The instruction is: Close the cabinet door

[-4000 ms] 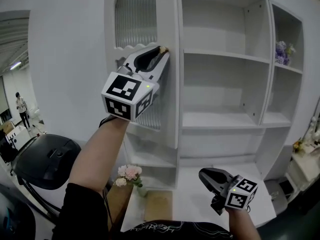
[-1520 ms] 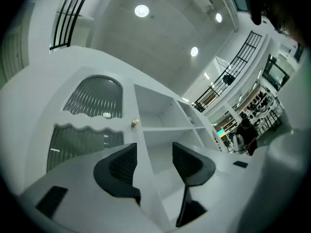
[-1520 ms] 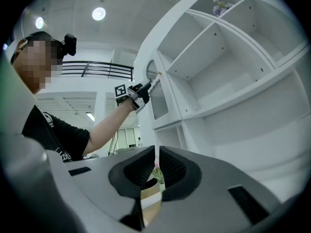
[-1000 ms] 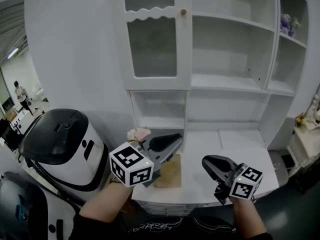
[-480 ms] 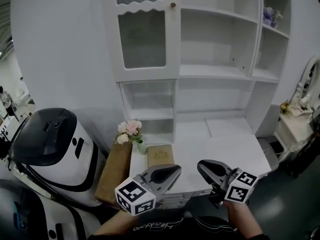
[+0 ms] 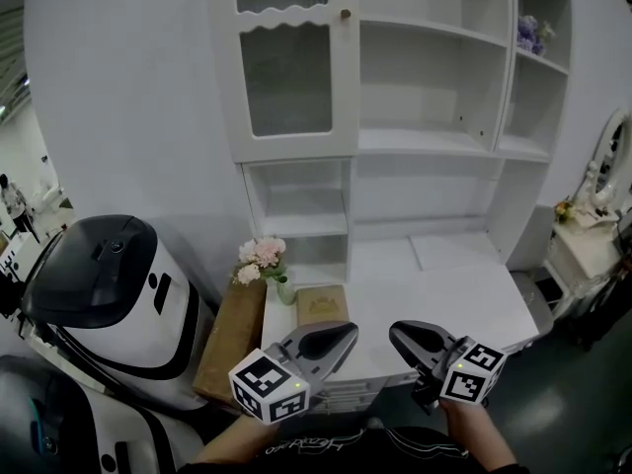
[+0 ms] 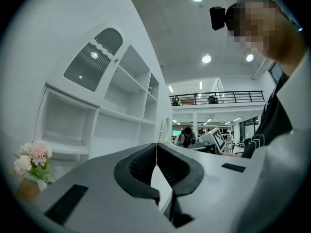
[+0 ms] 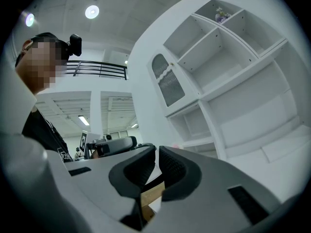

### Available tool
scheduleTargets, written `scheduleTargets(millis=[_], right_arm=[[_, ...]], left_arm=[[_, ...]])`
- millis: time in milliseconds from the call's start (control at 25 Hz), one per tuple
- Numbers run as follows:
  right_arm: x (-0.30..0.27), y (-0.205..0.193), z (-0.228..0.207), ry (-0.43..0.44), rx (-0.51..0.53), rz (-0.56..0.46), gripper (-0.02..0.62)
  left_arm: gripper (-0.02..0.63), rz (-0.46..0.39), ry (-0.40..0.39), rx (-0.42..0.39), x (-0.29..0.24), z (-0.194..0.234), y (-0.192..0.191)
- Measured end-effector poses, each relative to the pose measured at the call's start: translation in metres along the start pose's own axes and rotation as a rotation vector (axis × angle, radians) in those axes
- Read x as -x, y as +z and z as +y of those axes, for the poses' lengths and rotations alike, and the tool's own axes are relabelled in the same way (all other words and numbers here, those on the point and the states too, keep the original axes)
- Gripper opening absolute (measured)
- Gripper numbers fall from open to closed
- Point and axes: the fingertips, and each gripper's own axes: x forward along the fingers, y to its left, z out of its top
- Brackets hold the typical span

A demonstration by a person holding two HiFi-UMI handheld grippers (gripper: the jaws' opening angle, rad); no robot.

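Observation:
The white cabinet door [image 6: 286, 62], with ribbed glass panes and a scalloped bar, lies flush with the cabinet front; its small knob [image 6: 345, 14] is free. It also shows in the left gripper view as the door [image 7: 92, 62] and in the right gripper view as the door [image 8: 167, 84]. My left gripper [image 6: 341, 336] hangs low by the counter's front edge, far below the door, shut on nothing, its tips meeting [image 7: 156, 144]. My right gripper [image 6: 398, 332] is beside it, level, shut but for a hairline gap [image 8: 156, 148], nothing in it.
Open shelves fill the cabinet to the right of the door. On the white counter [image 6: 444, 284] stand a vase of pink flowers [image 6: 259, 260] and a brown box [image 6: 321, 304]. A brown board [image 6: 229, 339] leans at the counter's left, next to a white and black machine [image 6: 109, 284]. Purple flowers [image 6: 530, 33] sit on the top right shelf.
Four seconds ago the left gripper was up at the knob with the door swung out. Now the door is flush and the gripper hangs low by the counter. Both grippers sank.

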Motion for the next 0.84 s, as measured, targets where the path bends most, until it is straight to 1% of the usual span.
scheduleTargets(millis=[200,840], right_arm=[[-0.006,0.0,-0.001,0.007,-0.005,0.003,0.057],[-0.024,-0.013,-0.013,0.014,-0.018,0.043,0.057]], left_arm=[[0.023,0.022,0.017,-0.033,-0.002,0.003,-0.006],[0.023,0.023,0.037,0.013,-0.001,0.03,-0.016]])
